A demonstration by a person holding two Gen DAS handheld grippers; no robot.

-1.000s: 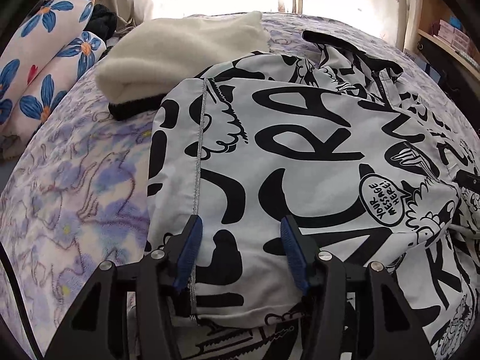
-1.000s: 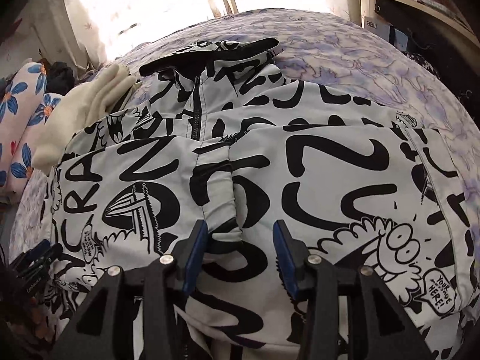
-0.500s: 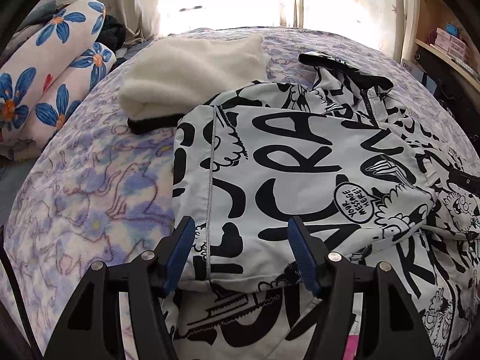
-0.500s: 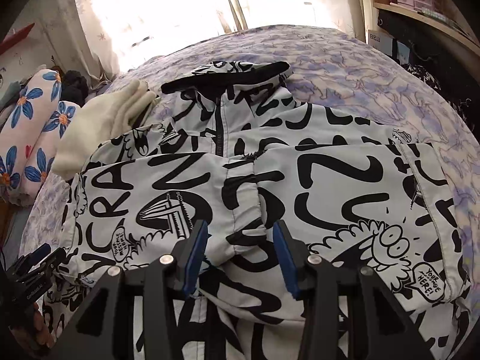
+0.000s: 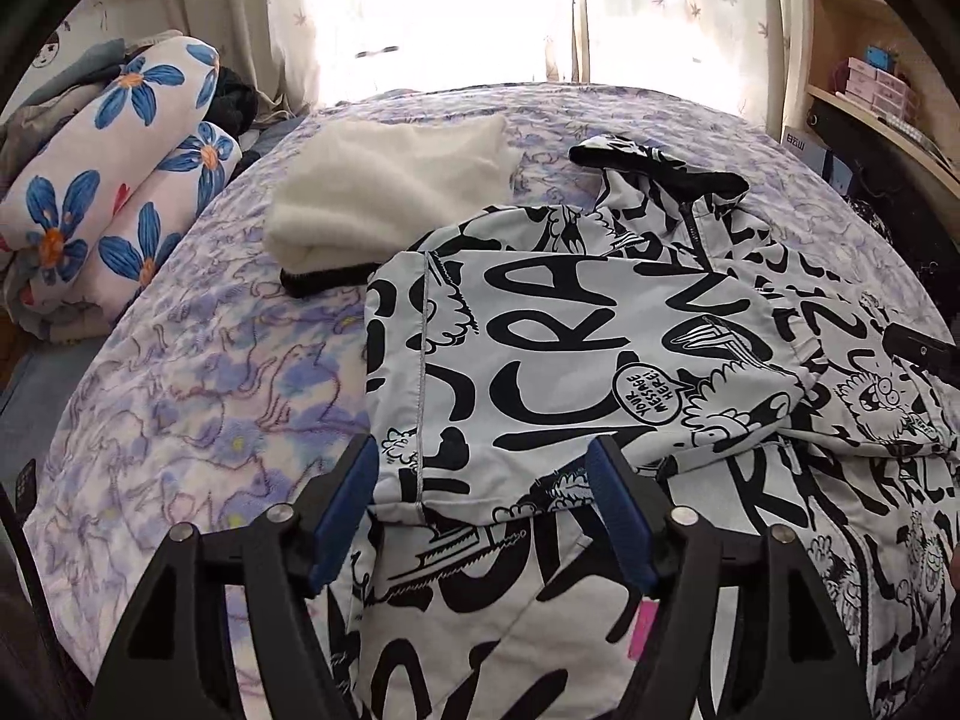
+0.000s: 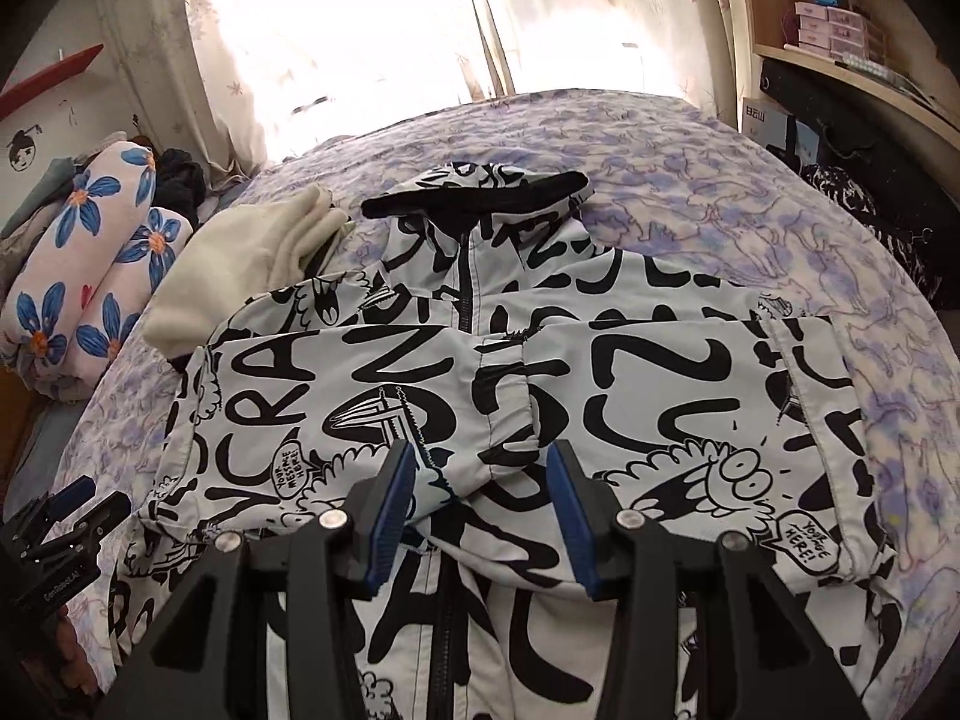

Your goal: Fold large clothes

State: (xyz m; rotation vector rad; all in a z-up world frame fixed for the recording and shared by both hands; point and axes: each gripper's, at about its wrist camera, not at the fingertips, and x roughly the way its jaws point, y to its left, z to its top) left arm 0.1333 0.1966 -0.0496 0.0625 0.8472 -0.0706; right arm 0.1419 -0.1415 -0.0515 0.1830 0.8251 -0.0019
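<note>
A white jacket (image 5: 570, 324) with black graffiti print lies flat on the purple flowered bed (image 5: 210, 396), zip up, collar (image 6: 480, 198) at the far end. Both sleeves are folded across its chest; their cuffs meet near the middle (image 6: 504, 408). My left gripper (image 5: 480, 456) hovers above the left sleeve's near edge; its jaws are opening and no cloth is pinched. It also shows low at the left edge, left gripper (image 6: 60, 516). My right gripper (image 6: 480, 456) hangs open over the cuffs, holding nothing; its tip, right gripper (image 5: 918, 351), shows at the right edge.
A folded cream fleece (image 5: 384, 192) lies beyond the jacket's left shoulder. Rolled bedding with blue flowers (image 5: 114, 180) is stacked at the bed's left side. Wooden shelves with boxes (image 6: 840, 42) stand on the right, and bright curtains (image 5: 450, 12) behind the bed.
Both grippers have risen and drawn back from the jacket, so more of it shows. The left jaws have spread wider. The folded sleeves lie as they were.
</note>
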